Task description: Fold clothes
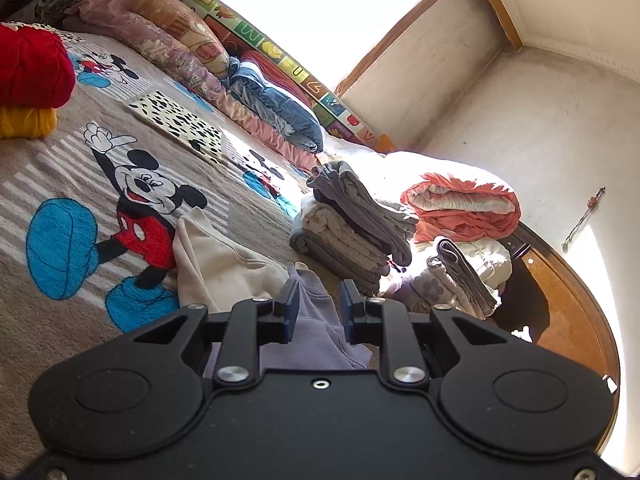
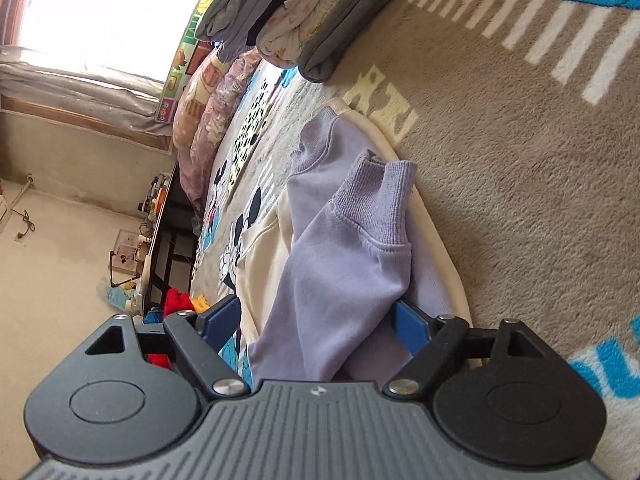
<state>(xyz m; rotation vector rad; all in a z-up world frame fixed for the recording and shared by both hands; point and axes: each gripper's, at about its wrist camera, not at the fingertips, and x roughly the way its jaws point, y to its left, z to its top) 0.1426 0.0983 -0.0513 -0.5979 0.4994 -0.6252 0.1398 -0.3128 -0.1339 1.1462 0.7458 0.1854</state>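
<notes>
The purple sweatshirt (image 2: 336, 256) was soft and light purple, with a ribbed cuff (image 2: 384, 200) at the end of one sleeve. That sleeve was bent back across the body. It lay on top of a cream sweatshirt (image 2: 260, 256), which stuck out around its edges. Both were spread on the bed's fuzzy brown cartoon-mouse blanket (image 2: 520, 184).

R claw (image 2: 320, 320) wide open, lilac sleeve (image 2: 340, 264) betw pads, untouched; cream garment (image 2: 260, 264) beneath.
</notes>
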